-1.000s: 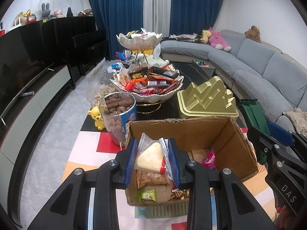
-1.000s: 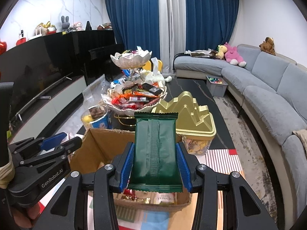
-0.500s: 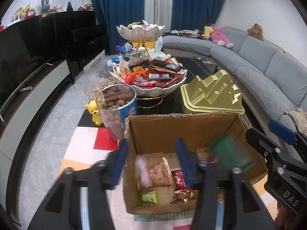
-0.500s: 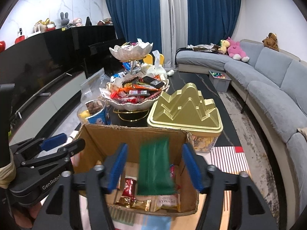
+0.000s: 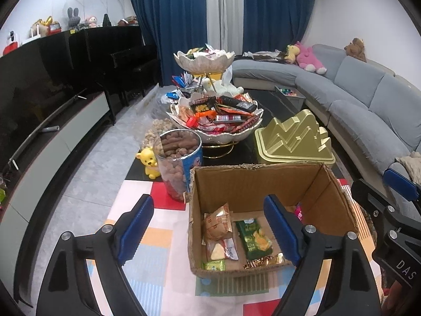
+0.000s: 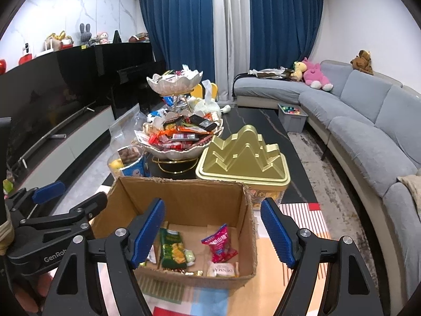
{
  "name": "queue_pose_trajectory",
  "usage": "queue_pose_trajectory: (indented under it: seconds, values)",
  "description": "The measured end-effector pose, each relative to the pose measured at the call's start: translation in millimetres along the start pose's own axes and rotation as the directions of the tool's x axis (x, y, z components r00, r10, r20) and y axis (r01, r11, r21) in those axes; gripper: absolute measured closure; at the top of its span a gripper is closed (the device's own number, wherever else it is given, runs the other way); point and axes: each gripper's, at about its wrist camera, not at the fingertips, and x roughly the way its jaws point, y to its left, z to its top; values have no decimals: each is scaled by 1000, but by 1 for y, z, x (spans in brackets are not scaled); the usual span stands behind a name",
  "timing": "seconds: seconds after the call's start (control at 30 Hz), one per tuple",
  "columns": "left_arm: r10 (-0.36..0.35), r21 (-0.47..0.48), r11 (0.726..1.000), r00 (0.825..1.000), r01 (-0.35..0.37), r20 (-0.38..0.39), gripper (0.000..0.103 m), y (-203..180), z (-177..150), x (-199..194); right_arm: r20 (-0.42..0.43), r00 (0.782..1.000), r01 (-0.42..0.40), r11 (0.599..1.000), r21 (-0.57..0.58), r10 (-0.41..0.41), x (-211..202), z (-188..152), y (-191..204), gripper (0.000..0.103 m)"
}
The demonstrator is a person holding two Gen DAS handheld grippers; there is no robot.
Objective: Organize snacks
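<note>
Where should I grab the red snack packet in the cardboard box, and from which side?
Grip the red snack packet across its narrow width near the middle, coming straight down from above. It lies flat on the floor of the cardboard box, whose walls likely block any sideways approach.

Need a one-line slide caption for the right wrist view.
Right gripper opening, empty, above the cardboard box holding the green packet.

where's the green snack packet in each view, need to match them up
Left wrist view: the green snack packet lies flat on the floor of the cardboard box, right of centre, beside the cheese-wedge packet.
Right wrist view: the same packet lies at the box's left, just past the left blue pad.
Shared landmark: the gold mountain-shaped lid behind the box.
</note>
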Motion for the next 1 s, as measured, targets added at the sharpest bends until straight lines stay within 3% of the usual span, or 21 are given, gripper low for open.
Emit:
queue_pose_trajectory:
  seconds: [0.37,0.47,1.0]
  values:
    - [22,-3,1000,999,-22,44,17,3,-5,-45,35,999,11,1000,-1,-11,-40,-1,3,27]
    - [22,-5,1000,998,-22,54,17,4,-8,-56,47,999,15,1000,2,-15,-51,-2,4,21]
    - [27,-10,1000,996,-26,87,11,8,-31,-106,74,997,21,1000,0,-21,-97,-23,9,18]
